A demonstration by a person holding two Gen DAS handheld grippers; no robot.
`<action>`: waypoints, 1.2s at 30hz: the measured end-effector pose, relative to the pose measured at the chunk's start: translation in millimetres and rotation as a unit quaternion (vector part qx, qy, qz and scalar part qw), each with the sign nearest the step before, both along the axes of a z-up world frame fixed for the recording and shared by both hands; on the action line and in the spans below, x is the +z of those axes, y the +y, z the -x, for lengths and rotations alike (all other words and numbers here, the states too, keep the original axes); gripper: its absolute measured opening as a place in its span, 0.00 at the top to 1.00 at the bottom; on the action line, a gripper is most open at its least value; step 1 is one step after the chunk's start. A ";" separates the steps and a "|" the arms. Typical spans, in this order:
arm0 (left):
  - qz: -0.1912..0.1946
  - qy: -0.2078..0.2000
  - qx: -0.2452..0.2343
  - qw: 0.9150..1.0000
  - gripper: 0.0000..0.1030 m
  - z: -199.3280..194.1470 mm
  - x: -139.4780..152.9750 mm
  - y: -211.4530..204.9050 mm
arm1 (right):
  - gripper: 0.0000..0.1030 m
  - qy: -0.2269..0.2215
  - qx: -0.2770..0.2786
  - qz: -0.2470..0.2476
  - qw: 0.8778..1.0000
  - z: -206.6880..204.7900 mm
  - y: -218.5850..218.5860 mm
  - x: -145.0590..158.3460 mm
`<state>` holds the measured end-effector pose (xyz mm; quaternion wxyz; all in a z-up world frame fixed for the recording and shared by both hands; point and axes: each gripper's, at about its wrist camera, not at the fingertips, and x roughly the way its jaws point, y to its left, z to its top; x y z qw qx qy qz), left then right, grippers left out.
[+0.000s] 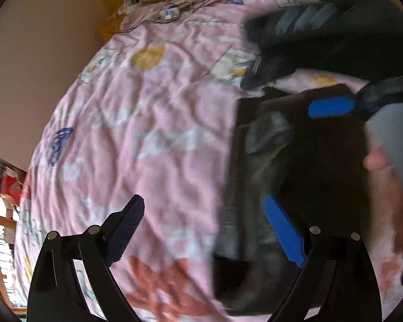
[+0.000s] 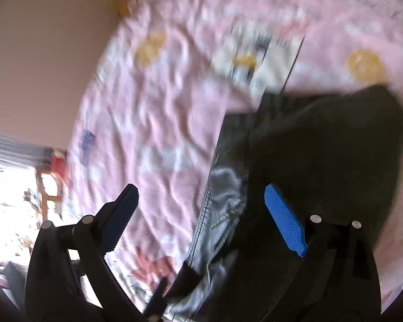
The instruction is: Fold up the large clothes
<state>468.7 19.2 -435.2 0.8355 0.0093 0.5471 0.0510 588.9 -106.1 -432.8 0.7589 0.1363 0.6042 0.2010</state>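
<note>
Left wrist view: dark garment (image 1: 295,161) lies folded on the pink bedsheet (image 1: 147,134). Left gripper (image 1: 204,228) released, empty; right gripper (image 2: 201,220) released above the garment's edge. Judged next: regrip an outer edge squarely, fold evenly.

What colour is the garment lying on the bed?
Black garment with a grey lining, on a pink patterned bedsheet; clearest in the right wrist view.

Place: home bedroom
Evidence: bed with pink cartoon-print sheet (image 1: 153,123) — wooden bookshelf (image 1: 2,214) beside it, plain wall (image 1: 40,53)
</note>
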 end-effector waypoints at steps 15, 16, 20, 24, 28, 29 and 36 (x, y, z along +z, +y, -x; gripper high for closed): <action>-0.029 0.152 -0.055 0.986 0.07 -53.5 -99.9 -45.9 | 0.06 0.062 -0.158 -0.094 0.981 107.3 -251.4 -80.6; -0.019 0.155 -0.055 0.986 0.07 -54.4 -106.0 -40.3 | 0.06 0.075 -0.163 -0.125 0.976 113.3 -255.1 -97.8; 0.059 0.174 -0.045 0.982 0.06 -56.3 -128.1 -21.9 | 0.06 0.099 -0.160 -0.205 0.961 123.3 -255.9 -142.6; 0.170 0.197 -0.051 0.964 0.06 -59.8 -148.4 0.6 | 0.06 0.120 -0.120 -0.242 0.955 117.6 -236.3 -168.8; 0.267 0.205 -0.064 0.939 0.06 -62.7 -169.1 19.0 | 0.06 0.106 -0.059 -0.216 0.969 106.9 -203.4 -169.2; 0.286 0.204 -0.066 0.934 0.06 -62.3 -173.3 21.7 | 0.05 0.103 -0.053 -0.213 0.970 104.9 -198.5 -168.9; 0.393 0.201 -0.113 0.890 0.08 -54.1 -175.5 11.2 | 0.05 0.056 -0.015 -0.205 0.977 102.9 -166.5 -165.9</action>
